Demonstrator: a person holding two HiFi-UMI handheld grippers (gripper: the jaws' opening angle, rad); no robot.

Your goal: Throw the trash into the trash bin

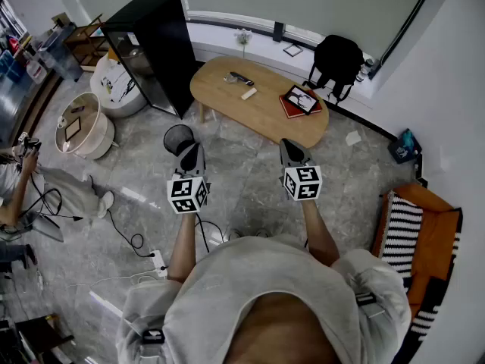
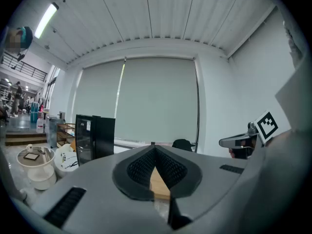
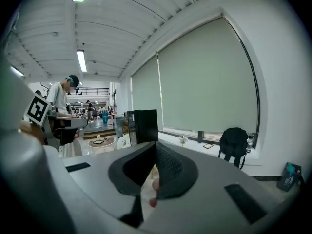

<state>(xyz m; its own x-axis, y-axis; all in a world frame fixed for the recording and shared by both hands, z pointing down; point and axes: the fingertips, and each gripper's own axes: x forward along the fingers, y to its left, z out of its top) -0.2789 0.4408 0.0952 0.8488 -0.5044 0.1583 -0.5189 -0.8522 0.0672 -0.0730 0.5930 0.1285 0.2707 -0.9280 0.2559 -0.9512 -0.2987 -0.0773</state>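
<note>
- Left gripper (image 1: 190, 151) and right gripper (image 1: 292, 149): jaws pressed together, empty.
- Trash bin (image 1: 179, 137) stands just beyond the left one.
- No trash picked up; task seems unstarted.

Glossy grey tiled floor (image 1: 250, 188) runs under an oval wooden table (image 1: 261, 116) near the window wall, where a wide grey blind (image 3: 209, 82) is drawn down. A tall black cabinet (image 1: 155, 44) stands left of the table, a black backpack (image 1: 337, 58) sits on the low ledge, and ceiling tube lights (image 3: 81, 61) glow
</note>
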